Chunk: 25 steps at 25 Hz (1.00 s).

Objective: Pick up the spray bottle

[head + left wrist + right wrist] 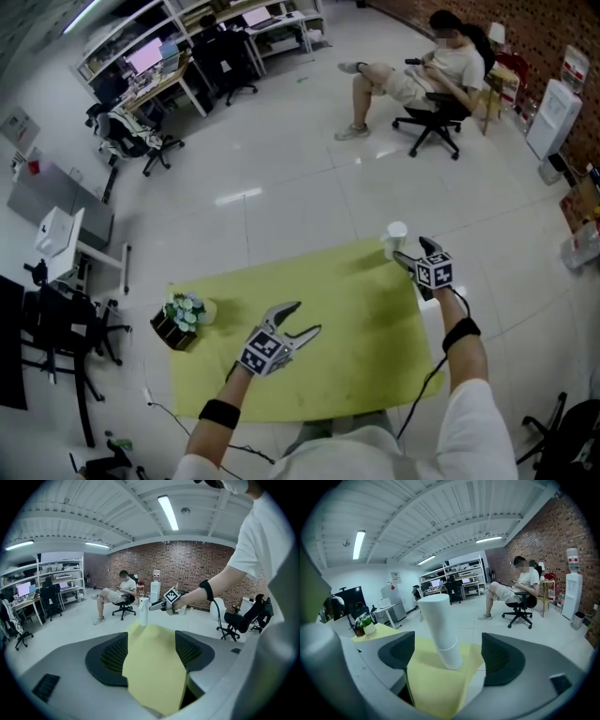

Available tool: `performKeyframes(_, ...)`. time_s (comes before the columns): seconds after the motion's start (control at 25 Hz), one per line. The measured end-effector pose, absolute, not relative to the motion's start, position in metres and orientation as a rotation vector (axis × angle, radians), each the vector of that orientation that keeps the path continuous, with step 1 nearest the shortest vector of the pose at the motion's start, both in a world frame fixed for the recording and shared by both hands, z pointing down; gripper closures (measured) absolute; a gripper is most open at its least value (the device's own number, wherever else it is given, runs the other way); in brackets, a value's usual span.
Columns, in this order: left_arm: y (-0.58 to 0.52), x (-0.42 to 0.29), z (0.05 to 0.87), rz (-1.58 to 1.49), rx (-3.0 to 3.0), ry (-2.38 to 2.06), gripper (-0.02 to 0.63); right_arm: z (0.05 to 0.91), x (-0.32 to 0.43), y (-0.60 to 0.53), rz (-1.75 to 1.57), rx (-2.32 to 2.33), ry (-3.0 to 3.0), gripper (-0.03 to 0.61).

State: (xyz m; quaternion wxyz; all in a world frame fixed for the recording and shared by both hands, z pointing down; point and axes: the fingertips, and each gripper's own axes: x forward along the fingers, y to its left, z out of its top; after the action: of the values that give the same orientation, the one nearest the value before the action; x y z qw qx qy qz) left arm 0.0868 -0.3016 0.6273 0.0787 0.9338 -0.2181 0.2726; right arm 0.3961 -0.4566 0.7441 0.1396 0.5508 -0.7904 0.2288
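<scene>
One white spray bottle (397,234) stood upright at the table's (356,366) far corner, upper right of frame, before the right hand-held gripper's (410,249) spread jaws; the left hand-held gripper (307,316) gaped empty.

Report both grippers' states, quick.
Left gripper: open, nothing between its jaws.
Right gripper: open, jaws either side of the spray bottle, not closed on it.
</scene>
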Motion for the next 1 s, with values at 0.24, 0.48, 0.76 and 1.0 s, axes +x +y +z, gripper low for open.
performKeyframes(0.24, -0.306, 0.083, 0.625, 0.772, 2.776, -0.708, 0.287, 0.766, 0.379, -0.481, 0.705, 1.565, -2.292, 0.123)
performKeyframes(0.48, -0.303, 0.076, 0.626, 0.748, 2.760, -0.765, 0.292, 0.774, 0.376, -0.496, 0.720, 1.572, -2.253, 0.123)
performKeyframes(0.76, -0.301, 0.067, 0.627, 0.672, 2.703, -0.844, 0.293, 0.755, 0.370, -0.515, 0.649, 1.583, -2.259, 0.319)
performKeyframes(1.0, -0.308, 0.062, 0.602, 0.529, 2.697, -0.939, 0.293, 0.716, 0.346, -0.513, 0.578, 1.519, -2.359, 0.325)
